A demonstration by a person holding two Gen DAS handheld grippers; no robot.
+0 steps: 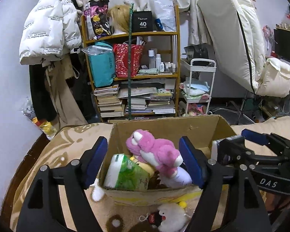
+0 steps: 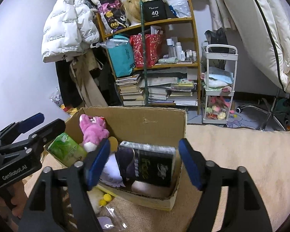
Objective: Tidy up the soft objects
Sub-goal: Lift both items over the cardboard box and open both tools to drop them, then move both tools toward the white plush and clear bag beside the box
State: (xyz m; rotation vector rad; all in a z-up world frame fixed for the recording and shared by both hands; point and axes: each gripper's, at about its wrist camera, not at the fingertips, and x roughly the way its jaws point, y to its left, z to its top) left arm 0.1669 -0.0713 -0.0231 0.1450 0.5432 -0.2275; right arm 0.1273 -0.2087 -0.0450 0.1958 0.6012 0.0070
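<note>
An open cardboard box stands on a beige blanket. Inside it lie a pink plush toy, a green tissue pack, a white soft item and a black packet. My left gripper is open over the box's left half, its blue pads clear of the pink plush on both sides. Over the right half my right gripper is open, its pads apart from the black packet. A white plush lies outside the box's front wall.
The beige blanket spreads around the box. Behind stand a wooden shelf of books and bags, a white cart, a hanging white puffer jacket and a leaning mattress. A clear plastic bag lies near the front.
</note>
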